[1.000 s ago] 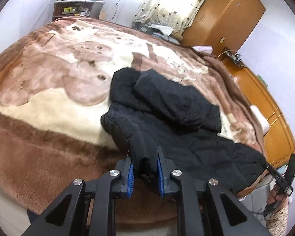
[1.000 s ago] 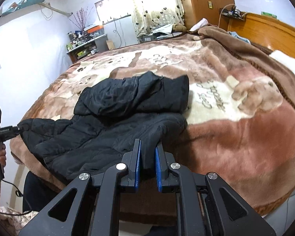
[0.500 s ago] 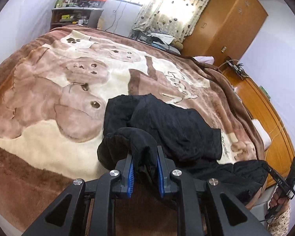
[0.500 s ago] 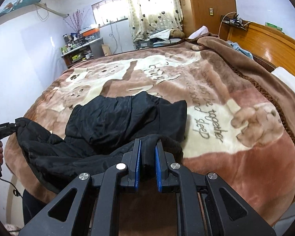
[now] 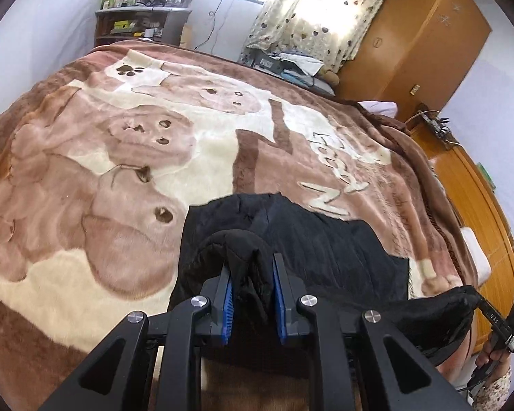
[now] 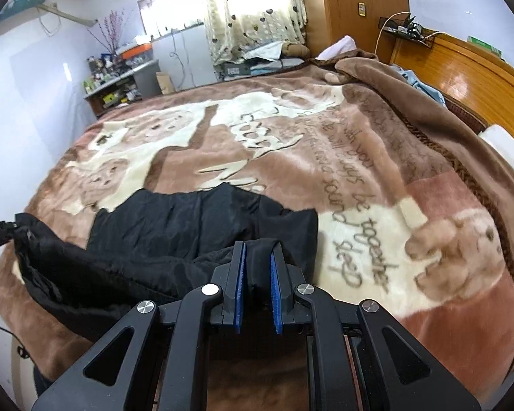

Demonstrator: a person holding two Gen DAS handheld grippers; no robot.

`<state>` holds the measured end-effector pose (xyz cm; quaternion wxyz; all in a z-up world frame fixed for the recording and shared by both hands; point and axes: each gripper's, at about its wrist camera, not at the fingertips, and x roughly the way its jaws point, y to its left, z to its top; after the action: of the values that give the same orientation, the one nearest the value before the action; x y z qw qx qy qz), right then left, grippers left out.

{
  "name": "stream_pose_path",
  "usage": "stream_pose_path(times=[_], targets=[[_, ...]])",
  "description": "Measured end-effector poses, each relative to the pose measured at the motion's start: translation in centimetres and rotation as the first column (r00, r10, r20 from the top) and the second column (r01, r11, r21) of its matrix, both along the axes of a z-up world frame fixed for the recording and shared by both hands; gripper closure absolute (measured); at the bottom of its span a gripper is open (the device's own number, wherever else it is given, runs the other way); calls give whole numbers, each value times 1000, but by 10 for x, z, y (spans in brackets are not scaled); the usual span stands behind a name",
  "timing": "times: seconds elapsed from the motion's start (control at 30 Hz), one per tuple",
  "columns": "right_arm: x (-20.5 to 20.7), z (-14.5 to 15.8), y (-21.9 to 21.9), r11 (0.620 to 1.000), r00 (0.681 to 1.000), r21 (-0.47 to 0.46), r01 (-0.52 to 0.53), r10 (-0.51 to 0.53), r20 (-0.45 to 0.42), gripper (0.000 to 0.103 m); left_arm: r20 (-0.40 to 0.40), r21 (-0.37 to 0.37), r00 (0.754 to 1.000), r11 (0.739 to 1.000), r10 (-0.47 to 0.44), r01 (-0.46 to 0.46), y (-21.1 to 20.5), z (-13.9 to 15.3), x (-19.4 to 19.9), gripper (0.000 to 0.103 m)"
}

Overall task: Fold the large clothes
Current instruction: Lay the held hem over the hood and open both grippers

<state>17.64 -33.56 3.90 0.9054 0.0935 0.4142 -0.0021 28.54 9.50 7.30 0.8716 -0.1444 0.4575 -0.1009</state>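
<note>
Fabric fills both sets of tongs: the left gripper point(image 5: 252, 299) pinches a bunched corner of the black jacket point(image 5: 325, 243) between its blue pads, and the right gripper point(image 6: 257, 286) pinches the opposite corner of the same hem the same way. Neither pair is spread or fully pressed together — the padded cloth keeps the jaws a little apart.

Two corners are held at once, it seems, so the lower edge stays stretched between the hands and travels as one straight line rather than sagging in the middle. The jacket itself lies on the brown bear-print blanket point(image 5: 96, 178) near the bed's near edge, its upper part flat on the pile, its lower part lifted and arched over that flat part (the sleeves appear already tucked in, though the dark cloth makes this hard to confirm).

Both grippers tilt downward, which keeps the fold low over the garment. My reading is that the bottom half is being brought over the top half — a fold in progress, not yet laid down.

A hand point(image 5: 493, 363) shows at the left view's right edge, holding the other gripper's handle.
</note>
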Motion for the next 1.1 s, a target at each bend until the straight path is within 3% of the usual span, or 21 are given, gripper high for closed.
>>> stream_pose_path(times=[0.23, 0.3, 0.37, 0.43, 0.5, 0.57, 0.7, 0.73, 0.8, 0.9, 1.0, 1.1], targets=[[63, -25, -10, 997, 995, 43, 58, -55, -83, 86, -63, 15, 997, 999, 39, -38, -8, -25, 59, 75], [78, -32, -15, 994, 991, 58, 97, -91, -102, 83, -75, 13, 996, 999, 43, -42, -8, -33, 74, 66], [86, -34, -18, 990, 986, 34, 135, -130, -106, 79, -71, -15, 996, 998, 58, -59, -2, -36, 82, 46], [90, -36, -25, 985, 982, 33, 169, -165, -90, 72, -69, -97, 994, 991, 83, -90, 12, -39, 87, 37], [90, -36, -29, 982, 981, 40, 186, -183, -72, 62, -53, -126, 992, 985, 115, -120, 25, -37, 86, 30], [83, -36, -31, 985, 986, 28, 168, -167, -27, 56, -12, -98, 990, 985, 144, -144, 34, -32, 78, 30], [54, -40, -36, 995, 994, -24, 96, -94, 47, 49, 61, -13, 995, 997, 73, -73, 46, -38, 53, 24], [51, -42, -36, 997, 996, -39, 73, -71, 50, 46, 56, 31, 997, 998, 44, -46, 45, -44, 50, 18], [49, -53, -32, 998, 1000, -62, 0, 1, 16, 45, -1, 78, 1000, 997, -10, 10, 39, -62, 52, 18], [56, -72, -24, 992, 991, 6, -123, 123, -50, 40, -60, 62, 997, 996, -54, 57, 27, -85, 59, 18], [70, -99, -20, 991, 987, 41, -128, 131, -92, 33, -80, 137, 993, 985, -90, 101, 3, -104, 70, 18], [89, -122, -28, 987, 986, 132, -92, 109, -126, 32, -124, 144, 985, 980, -117, 134, -16, -119, 86, 18]])
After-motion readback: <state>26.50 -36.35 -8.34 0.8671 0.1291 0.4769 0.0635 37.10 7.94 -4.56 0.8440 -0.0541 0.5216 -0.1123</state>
